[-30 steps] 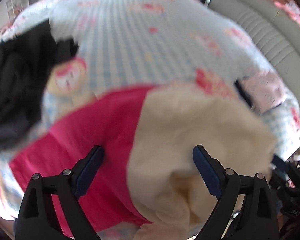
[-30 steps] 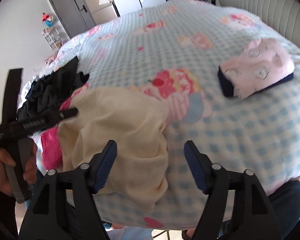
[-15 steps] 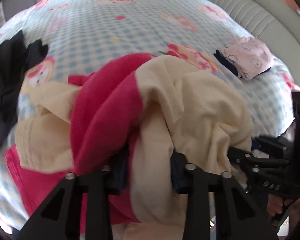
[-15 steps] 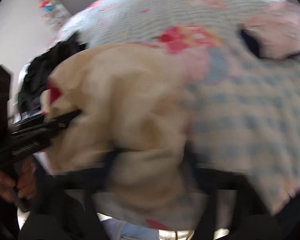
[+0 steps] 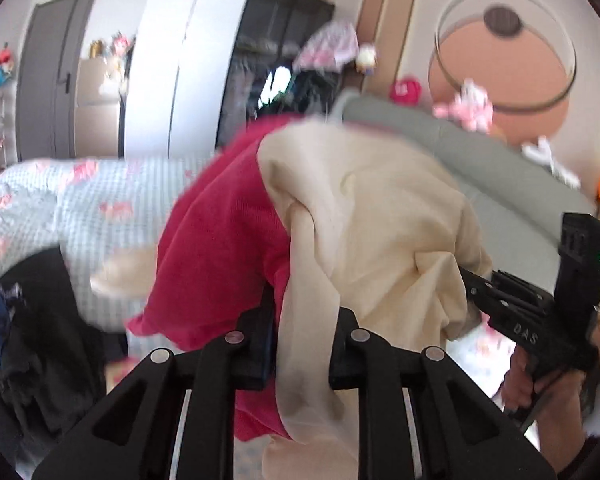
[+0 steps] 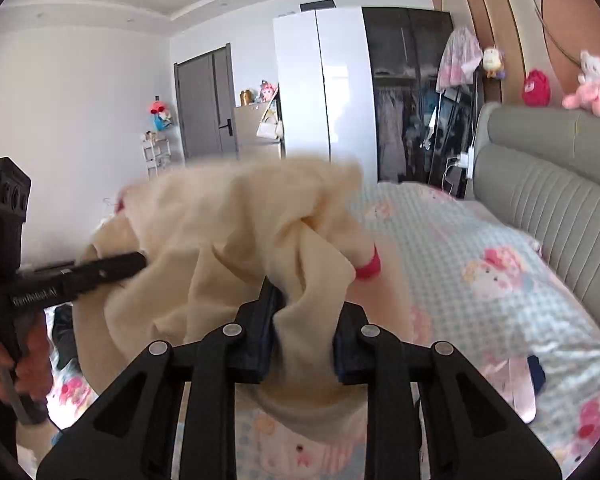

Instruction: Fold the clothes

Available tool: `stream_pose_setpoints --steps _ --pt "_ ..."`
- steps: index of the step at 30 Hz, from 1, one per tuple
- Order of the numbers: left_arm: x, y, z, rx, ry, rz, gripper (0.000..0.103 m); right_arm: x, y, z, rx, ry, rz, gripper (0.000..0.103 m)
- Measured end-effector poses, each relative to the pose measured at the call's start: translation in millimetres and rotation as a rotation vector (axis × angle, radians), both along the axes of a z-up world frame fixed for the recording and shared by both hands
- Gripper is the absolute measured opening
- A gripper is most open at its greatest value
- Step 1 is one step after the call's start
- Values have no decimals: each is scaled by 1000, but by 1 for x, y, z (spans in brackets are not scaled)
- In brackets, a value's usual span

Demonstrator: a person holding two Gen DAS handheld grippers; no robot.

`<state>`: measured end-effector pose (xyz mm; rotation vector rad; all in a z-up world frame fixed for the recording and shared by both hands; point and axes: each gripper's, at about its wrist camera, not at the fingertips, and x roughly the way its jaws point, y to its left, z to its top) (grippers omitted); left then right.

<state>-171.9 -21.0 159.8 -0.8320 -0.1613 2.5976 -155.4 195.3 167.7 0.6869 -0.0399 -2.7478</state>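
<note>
I'm holding both grippers up over the bed, garment lifted between them. Left gripper (image 5: 300, 344) is pinching a bunched strip of the cream-and-crimson soft knit garment (image 5: 364, 216); right gripper (image 6: 304, 332) is clamping another cream fold of it, jaws nearly together with cloth between. The garment is hanging in the air above the near edge of the blue-and-white checked cartoon-print bedspread (image 6: 480, 248), not lying flat.

Progress, as I judge it: this piece is showing no clean fold lines, just crumpled drapes, so folding it looks left to do. The crimson part looks ribbed, heavier; the cream part is thin, soft, wrinkling easily and sagging in long folds below the left jaws. A crimson cuff (image 6: 368, 266) is poking out on the right side of the cream cloth.

On the near left a dark heap of black clothes (image 5: 40, 320) is lying unfolded on the bedspread. On the near right a small pale pink piece with a navy edge (image 6: 530, 380) is sitting on the bed; partly cut off, so I cannot tell whether it is folded. Grey padded headboard (image 6: 548, 200) is on the far right.
</note>
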Motion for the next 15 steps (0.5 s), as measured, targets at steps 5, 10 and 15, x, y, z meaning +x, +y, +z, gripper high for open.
stream_pose_setpoints --steps 5,10,15 --pt "16 6 -158 -49 -440 -15 19 16 16 -151 2 -427 4 25" --pt "63 1 -208 79 -541 -73 39 60 47 -241 -214 -706 -62 26" --pt "52 -17 -198 153 -501 7 60 74 58 -218 -227 -642 -88 40"
